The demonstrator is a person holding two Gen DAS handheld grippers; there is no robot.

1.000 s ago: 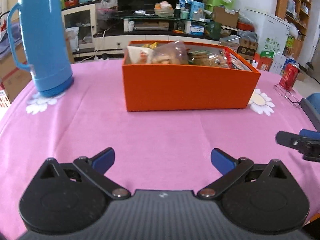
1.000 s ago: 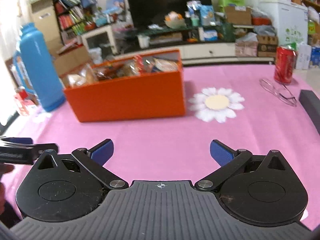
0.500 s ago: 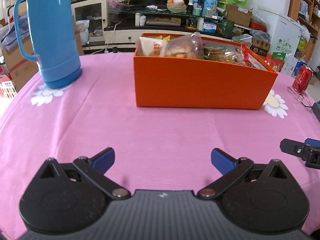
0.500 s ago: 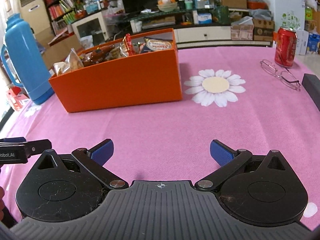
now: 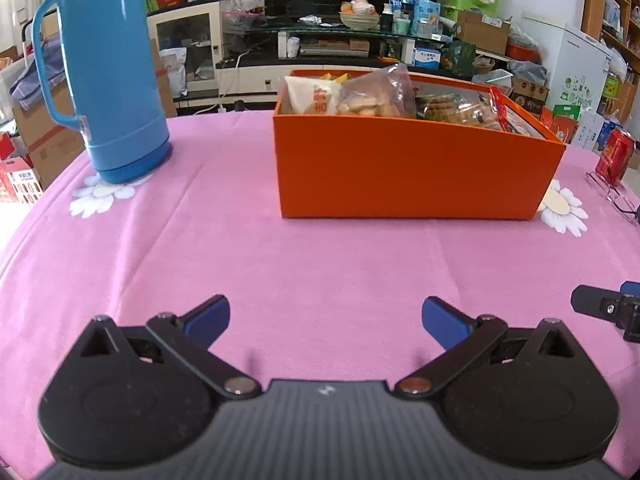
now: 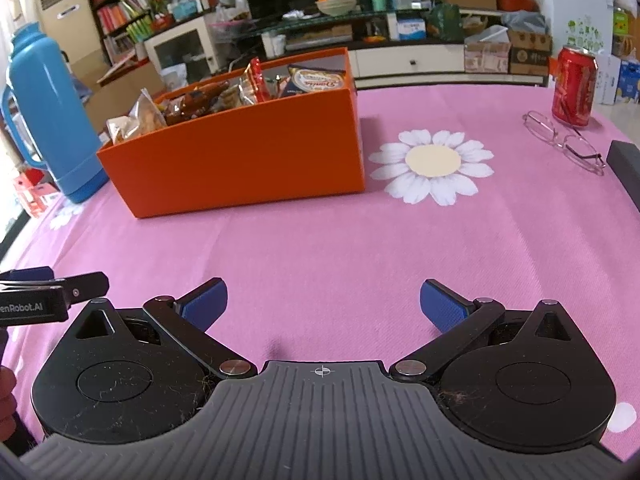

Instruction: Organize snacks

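Note:
An orange box [image 5: 412, 168] stands on the pink tablecloth and holds several snack packets [image 5: 372, 98]; it also shows in the right wrist view [image 6: 248, 152], with its packets [image 6: 316, 80] sticking up above the rim. My left gripper [image 5: 326, 318] is open and empty, low over the cloth well in front of the box. My right gripper [image 6: 322, 302] is open and empty, also in front of the box. The right gripper's finger shows at the left view's right edge [image 5: 604, 308]; the left gripper's finger shows at the right view's left edge [image 6: 52, 292].
A tall blue thermos [image 5: 108, 72] stands left of the box [image 6: 48, 112]. A red can [image 6: 574, 86] and a pair of glasses [image 6: 564, 140] lie to the right. A dark object [image 6: 626, 164] sits at the right table edge. Furniture crowds the room behind.
Both grippers have risen and pulled back a little, so the box and thermos sit lower and further in view. Both stay open and empty.

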